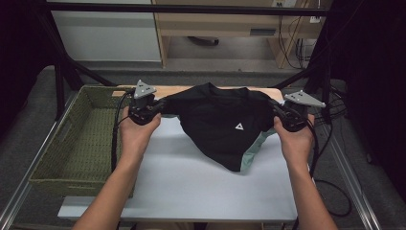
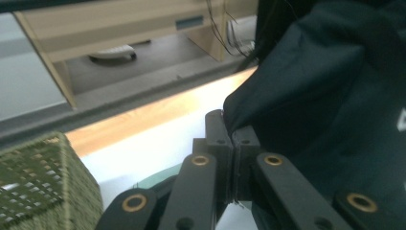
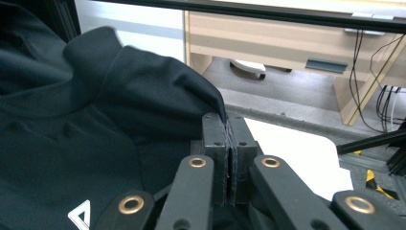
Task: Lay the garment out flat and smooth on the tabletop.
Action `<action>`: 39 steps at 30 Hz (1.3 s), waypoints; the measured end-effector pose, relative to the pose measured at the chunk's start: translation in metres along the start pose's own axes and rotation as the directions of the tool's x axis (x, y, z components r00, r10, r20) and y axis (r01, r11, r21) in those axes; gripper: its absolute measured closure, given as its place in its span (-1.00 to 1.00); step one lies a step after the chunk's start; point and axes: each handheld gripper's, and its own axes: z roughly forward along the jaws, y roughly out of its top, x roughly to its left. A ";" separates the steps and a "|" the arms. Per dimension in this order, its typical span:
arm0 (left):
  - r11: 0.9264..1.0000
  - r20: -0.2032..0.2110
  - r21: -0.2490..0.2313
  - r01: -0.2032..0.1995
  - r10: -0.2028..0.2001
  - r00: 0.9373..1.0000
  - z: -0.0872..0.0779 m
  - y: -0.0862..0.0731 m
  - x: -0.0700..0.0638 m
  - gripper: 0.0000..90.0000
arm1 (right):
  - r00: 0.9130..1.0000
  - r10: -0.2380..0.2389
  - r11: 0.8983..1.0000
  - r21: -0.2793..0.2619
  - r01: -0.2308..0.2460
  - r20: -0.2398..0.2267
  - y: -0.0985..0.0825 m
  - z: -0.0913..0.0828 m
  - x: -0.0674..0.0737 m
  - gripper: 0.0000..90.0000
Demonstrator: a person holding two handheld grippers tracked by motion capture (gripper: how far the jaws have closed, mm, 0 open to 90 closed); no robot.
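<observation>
A black T-shirt [image 1: 220, 122] with a small white triangle logo hangs stretched between my two grippers above the white table [image 1: 191, 187]. A pale green piece of cloth [image 1: 253, 151] shows at its lower right edge. My left gripper [image 1: 162, 106] is shut on the shirt's left shoulder; in the left gripper view the jaws [image 2: 232, 132] pinch the black fabric [image 2: 325, 96]. My right gripper [image 1: 274, 109] is shut on the right shoulder, and the right gripper view shows the cloth [image 3: 95, 120] clamped at the jaw tips [image 3: 226, 122]. The shirt's lower part sags onto the table.
A green woven basket [image 1: 79, 139] stands to the left of the table, close by my left hand. A wooden strip [image 1: 177, 89] runs along the table's far edge. Black frame bars [image 1: 306, 72] and cables [image 1: 330, 143] sit to the right.
</observation>
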 end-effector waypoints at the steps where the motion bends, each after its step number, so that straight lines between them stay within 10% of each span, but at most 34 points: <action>1: 1.000 0.008 0.005 -0.008 0.007 1.000 0.002 0.000 -0.003 0.97 | 1.000 -0.001 1.000 -0.004 0.001 0.006 0.002 -0.003 -0.001 0.99; 9: 1.000 0.082 -0.004 0.004 -0.003 0.997 0.043 0.011 -0.020 0.97 | 0.996 -0.029 0.999 -0.016 0.031 0.084 0.026 -0.020 -0.027 0.99; 25: 0.999 -0.037 0.031 0.008 -0.007 0.999 0.127 0.032 0.014 0.96 | 0.991 0.096 0.993 0.066 -0.103 0.090 0.010 0.074 -0.070 0.96; 28: 0.996 -0.067 0.082 0.020 -0.015 0.998 0.142 0.022 0.017 0.56 | 0.990 0.105 0.989 0.094 -0.114 0.089 0.004 0.092 -0.067 0.53; 39: 0.998 0.028 0.050 -0.025 0.023 0.999 0.098 -0.029 -0.033 0.01 | 0.996 0.083 0.989 0.120 -0.086 0.032 -0.031 0.049 -0.033 0.10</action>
